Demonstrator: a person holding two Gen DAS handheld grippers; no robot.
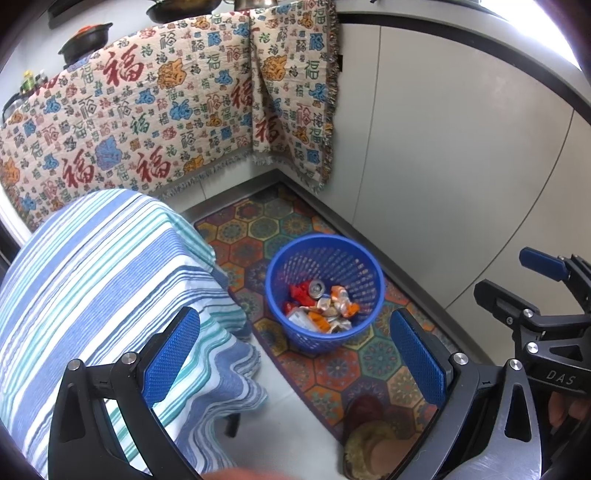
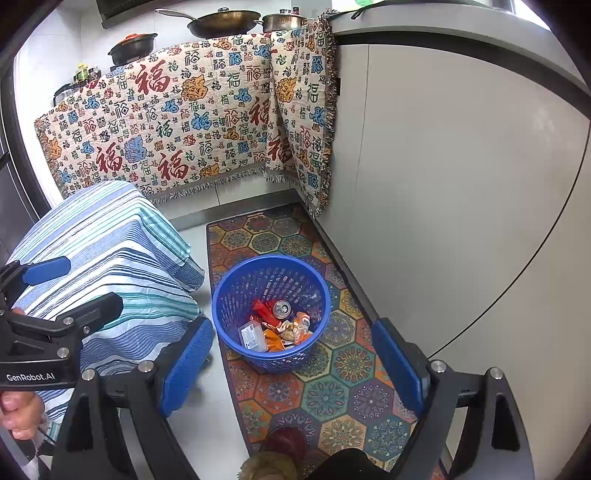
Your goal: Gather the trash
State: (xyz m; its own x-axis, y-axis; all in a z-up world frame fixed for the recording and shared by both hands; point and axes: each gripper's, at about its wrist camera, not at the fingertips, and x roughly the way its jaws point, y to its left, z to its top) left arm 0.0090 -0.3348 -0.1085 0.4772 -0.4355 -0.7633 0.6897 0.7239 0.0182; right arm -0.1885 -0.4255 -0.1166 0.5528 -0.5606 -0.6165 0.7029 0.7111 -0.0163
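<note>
A blue mesh trash basket [image 1: 364,267] stands on a patterned floor mat; it also shows in the right wrist view [image 2: 236,288]. Inside lie a drink can [image 1: 317,288] [image 2: 282,308], red and orange wrappers [image 1: 338,306] [image 2: 291,330] and a clear plastic box [image 2: 253,335]. My left gripper [image 1: 295,356] is open and empty, held above and in front of the basket. My right gripper [image 2: 291,369] is open and empty, also above the basket. Each gripper shows in the other's view: the right one [image 1: 535,291] at the right edge, the left one [image 2: 70,288] at the left edge.
A table under a blue striped cloth [image 1: 96,280] [image 2: 107,254] stands left of the basket. A patterned cloth [image 1: 166,110] [image 2: 192,110] hangs over the counter behind. White cabinet fronts [image 2: 443,166] run along the right. Pans [image 2: 223,22] sit on the counter. Slippered feet [image 1: 373,435] stand on the mat [image 2: 332,398].
</note>
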